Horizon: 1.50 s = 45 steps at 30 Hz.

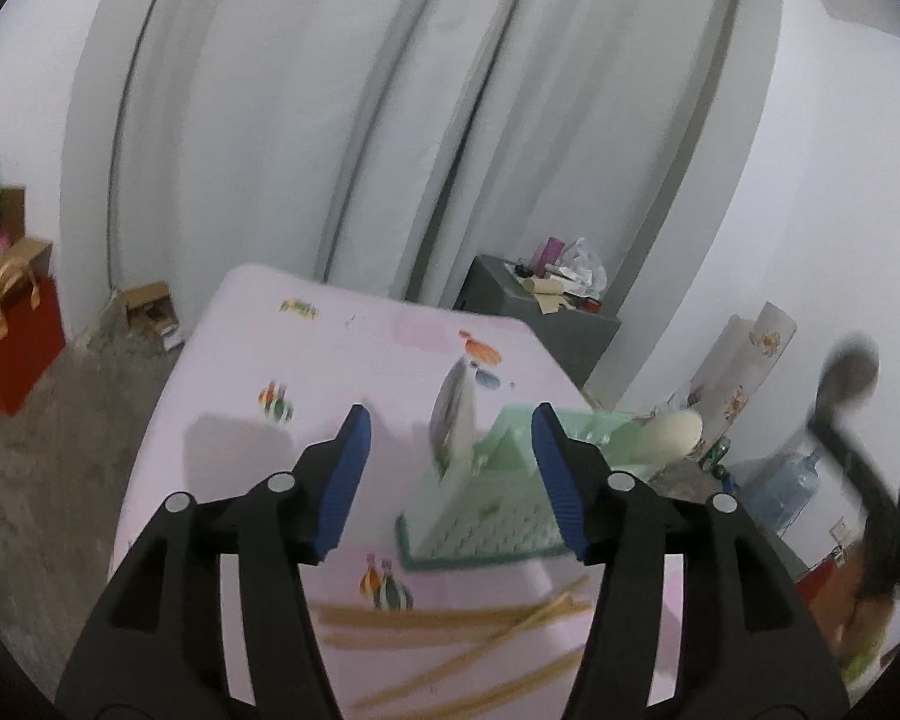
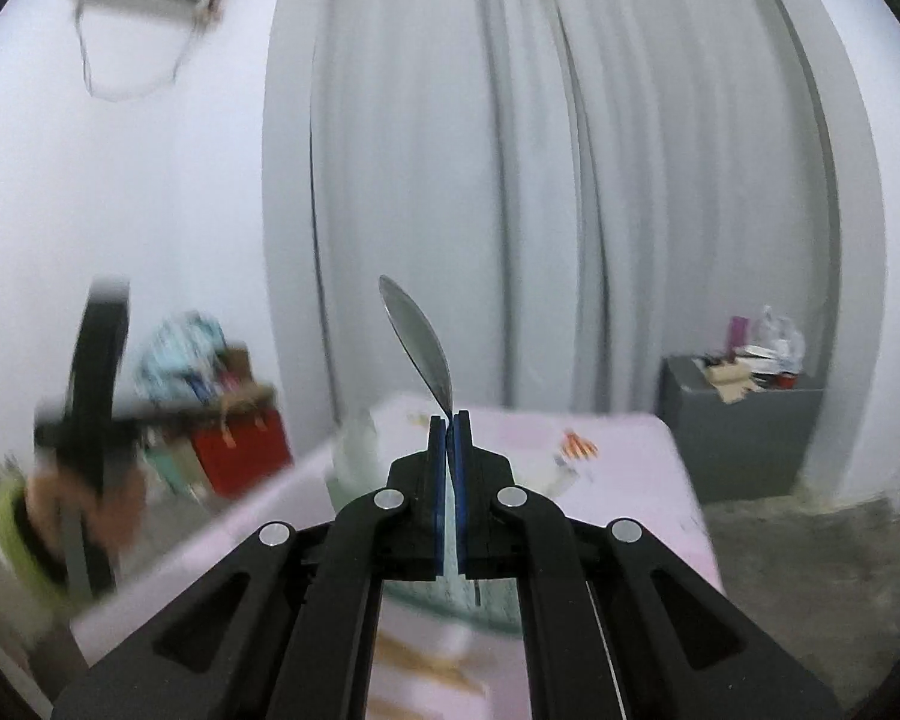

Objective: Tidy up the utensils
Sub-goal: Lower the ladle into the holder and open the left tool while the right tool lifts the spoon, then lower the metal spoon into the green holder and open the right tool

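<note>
The left gripper [image 1: 450,468] stands open with nothing between its blue pads [image 1: 345,480], hanging over the pink tablecloth [image 1: 306,360]; just ahead of its fingertips sits the green utensil basket [image 1: 486,528], a metal utensil [image 1: 456,414] and a cream wooden spoon [image 1: 672,432] standing in it, while wooden chopsticks [image 1: 450,624] lie loose on the cloth beneath the jaws. The right gripper [image 2: 449,420] is clamped tight on the handle of a metal spoon [image 2: 417,342], whose bowl rises up and slightly left from the fingertips, above the blurred basket below.

Green basket [image 1: 486,516], pink patterned tablecloth [image 1: 330,360]
</note>
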Each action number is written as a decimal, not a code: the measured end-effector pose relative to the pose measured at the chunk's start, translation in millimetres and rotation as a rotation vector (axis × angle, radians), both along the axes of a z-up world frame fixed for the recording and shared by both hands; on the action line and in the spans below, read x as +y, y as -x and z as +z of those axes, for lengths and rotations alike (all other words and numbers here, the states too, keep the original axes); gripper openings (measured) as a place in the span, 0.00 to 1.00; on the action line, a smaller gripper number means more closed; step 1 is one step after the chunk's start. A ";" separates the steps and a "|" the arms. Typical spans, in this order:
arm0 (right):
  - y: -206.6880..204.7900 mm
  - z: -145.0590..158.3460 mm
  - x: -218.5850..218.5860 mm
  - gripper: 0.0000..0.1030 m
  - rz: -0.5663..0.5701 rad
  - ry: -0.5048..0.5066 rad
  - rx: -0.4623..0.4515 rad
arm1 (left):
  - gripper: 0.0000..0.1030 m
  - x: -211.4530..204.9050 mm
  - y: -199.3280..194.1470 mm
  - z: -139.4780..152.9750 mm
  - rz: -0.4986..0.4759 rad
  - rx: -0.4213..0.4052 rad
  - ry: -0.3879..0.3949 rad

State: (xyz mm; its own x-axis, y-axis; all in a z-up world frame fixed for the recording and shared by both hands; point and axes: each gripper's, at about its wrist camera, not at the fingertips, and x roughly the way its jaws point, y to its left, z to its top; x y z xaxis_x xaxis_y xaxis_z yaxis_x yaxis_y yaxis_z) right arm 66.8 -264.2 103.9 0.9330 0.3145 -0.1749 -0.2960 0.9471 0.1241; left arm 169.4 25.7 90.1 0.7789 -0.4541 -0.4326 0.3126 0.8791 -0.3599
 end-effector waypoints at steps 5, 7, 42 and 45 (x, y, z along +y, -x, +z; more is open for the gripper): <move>-35.6 16.8 -7.4 0.02 0.031 -0.091 -0.033 | 0.52 14.9 21.3 -22.7 0.018 0.030 0.015; -52.6 18.1 -4.4 0.02 0.023 -0.092 -0.037 | 0.52 21.5 29.7 -28.6 0.027 0.031 0.011; -86.1 -48.3 26.7 0.47 -0.081 0.085 0.109 | 0.54 44.9 40.6 -46.6 0.073 0.089 0.049; -66.9 -38.8 26.3 0.57 -0.086 0.073 0.075 | 0.57 44.0 43.3 -48.8 0.072 0.095 0.043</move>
